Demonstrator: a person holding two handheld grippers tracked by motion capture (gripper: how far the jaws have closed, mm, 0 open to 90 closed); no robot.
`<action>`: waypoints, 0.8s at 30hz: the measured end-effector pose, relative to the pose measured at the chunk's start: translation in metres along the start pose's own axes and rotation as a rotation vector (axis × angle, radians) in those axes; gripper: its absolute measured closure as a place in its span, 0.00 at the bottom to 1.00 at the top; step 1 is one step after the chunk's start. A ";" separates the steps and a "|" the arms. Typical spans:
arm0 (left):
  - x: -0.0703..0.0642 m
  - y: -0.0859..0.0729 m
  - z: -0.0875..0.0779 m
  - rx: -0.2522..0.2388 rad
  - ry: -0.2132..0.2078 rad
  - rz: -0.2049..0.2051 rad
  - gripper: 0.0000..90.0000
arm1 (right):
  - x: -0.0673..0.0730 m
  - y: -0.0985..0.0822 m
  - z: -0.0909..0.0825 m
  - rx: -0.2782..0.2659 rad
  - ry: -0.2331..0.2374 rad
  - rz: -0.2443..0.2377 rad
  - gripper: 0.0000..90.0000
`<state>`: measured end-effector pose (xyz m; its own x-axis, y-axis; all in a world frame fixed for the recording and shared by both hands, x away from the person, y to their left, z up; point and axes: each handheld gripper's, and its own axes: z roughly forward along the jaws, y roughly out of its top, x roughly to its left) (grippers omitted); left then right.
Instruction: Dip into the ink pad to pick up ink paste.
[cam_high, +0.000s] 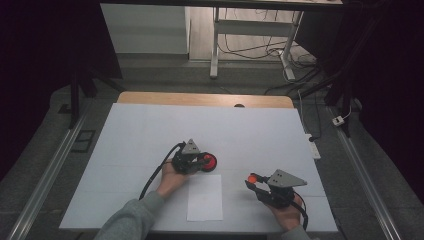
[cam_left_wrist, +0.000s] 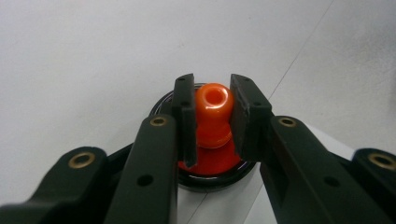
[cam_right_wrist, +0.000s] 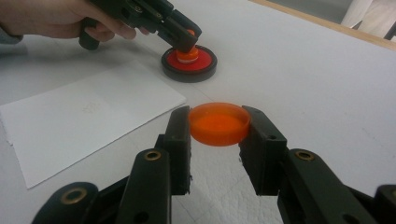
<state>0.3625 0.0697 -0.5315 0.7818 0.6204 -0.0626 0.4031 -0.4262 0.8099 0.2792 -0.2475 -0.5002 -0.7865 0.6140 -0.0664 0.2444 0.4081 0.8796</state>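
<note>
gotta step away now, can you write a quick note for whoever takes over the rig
Left tool: shut on the orange knob of the stamp, which sits on the table beyond the paper.
Right tool: shut on the orange cap, held just above the table at the right.
Done: cap is off, both parts gripped.
Left, probably: press the stamp on the paper, then refit the cap.

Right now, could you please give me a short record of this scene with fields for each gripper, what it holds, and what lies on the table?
left gripper: shut on the orange knob
orange knob: stands upright on the red and black round base
right gripper: shut on the orange lid, held above the table
table: white cover, wooden far edge
paper sheet: flat, between the two hands, near edge
</note>
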 end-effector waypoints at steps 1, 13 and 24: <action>0.000 0.000 0.000 0.000 0.002 0.002 0.81 | 0.000 0.000 0.000 0.000 0.000 0.000 0.72; -0.002 -0.001 0.000 -0.004 0.014 0.006 0.81 | 0.001 0.000 0.001 -0.006 0.003 -0.002 0.72; -0.003 -0.003 0.001 -0.015 0.022 0.007 0.81 | 0.002 0.000 0.001 0.004 -0.006 -0.005 0.72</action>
<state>0.3593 0.0681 -0.5342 0.7739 0.6317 -0.0448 0.3904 -0.4201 0.8192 0.2786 -0.2456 -0.5007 -0.7846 0.6156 -0.0735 0.2428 0.4141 0.8773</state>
